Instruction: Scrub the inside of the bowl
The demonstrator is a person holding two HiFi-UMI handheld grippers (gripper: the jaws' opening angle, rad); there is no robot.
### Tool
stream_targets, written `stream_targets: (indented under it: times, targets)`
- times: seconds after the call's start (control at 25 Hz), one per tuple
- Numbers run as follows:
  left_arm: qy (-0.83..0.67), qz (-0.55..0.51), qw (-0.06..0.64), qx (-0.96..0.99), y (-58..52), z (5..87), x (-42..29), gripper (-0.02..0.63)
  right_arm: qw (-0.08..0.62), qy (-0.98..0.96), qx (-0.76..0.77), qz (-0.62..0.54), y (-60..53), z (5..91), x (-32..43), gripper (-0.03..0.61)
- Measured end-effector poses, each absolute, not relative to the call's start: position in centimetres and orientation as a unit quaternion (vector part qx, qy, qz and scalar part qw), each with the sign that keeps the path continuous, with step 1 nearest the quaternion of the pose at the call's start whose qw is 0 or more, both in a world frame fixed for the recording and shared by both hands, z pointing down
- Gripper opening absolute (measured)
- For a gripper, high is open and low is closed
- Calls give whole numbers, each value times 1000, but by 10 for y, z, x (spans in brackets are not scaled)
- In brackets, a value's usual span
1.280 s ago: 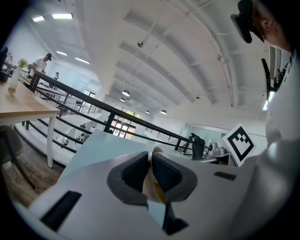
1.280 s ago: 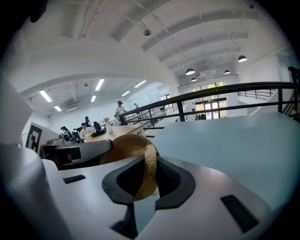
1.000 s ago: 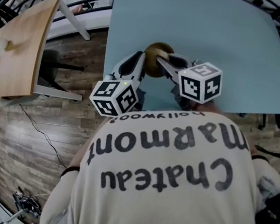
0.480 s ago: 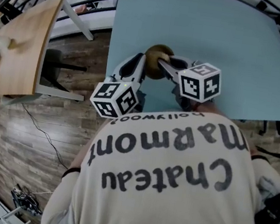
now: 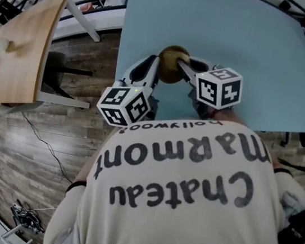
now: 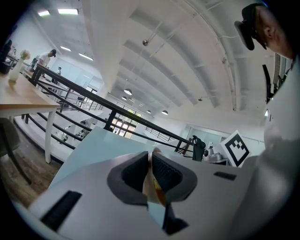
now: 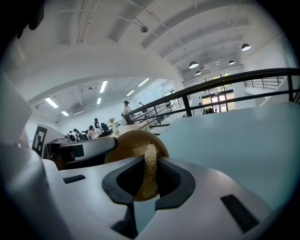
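- Pale blue desk (image 5: 239, 35) stands on a wood-plank floor (image 5: 17, 149)
- Light wooden table (image 5: 20, 53) at the left
- Black railing (image 6: 84, 93) behind
- White vaulted ceiling (image 6: 164, 47) with strip lights (image 6: 68, 11)

You have open worktop (image 5: 255, 43) beyond the bowl (image 5: 172, 56) and to its right. On the bowl's left rim your left gripper (image 5: 156, 68) stands in the way; your right gripper (image 5: 180, 67) crowds its near side.
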State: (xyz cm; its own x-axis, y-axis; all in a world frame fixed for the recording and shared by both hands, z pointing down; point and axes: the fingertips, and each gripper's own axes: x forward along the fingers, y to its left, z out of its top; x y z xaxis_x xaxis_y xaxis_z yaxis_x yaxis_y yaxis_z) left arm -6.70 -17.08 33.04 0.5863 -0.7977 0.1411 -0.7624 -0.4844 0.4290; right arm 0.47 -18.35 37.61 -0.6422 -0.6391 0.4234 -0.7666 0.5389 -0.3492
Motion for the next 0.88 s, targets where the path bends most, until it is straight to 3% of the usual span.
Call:
stream_targets:
  times: [0.52,0.88]
  targets:
    - [-453,-46,234,859,-183,333,-71,29,124,-859,418,270,-198,382,13,66]
    - [-449,-33,258,855,-165,346,-75,28,117,-902,302,285,-153,377,-38,66]
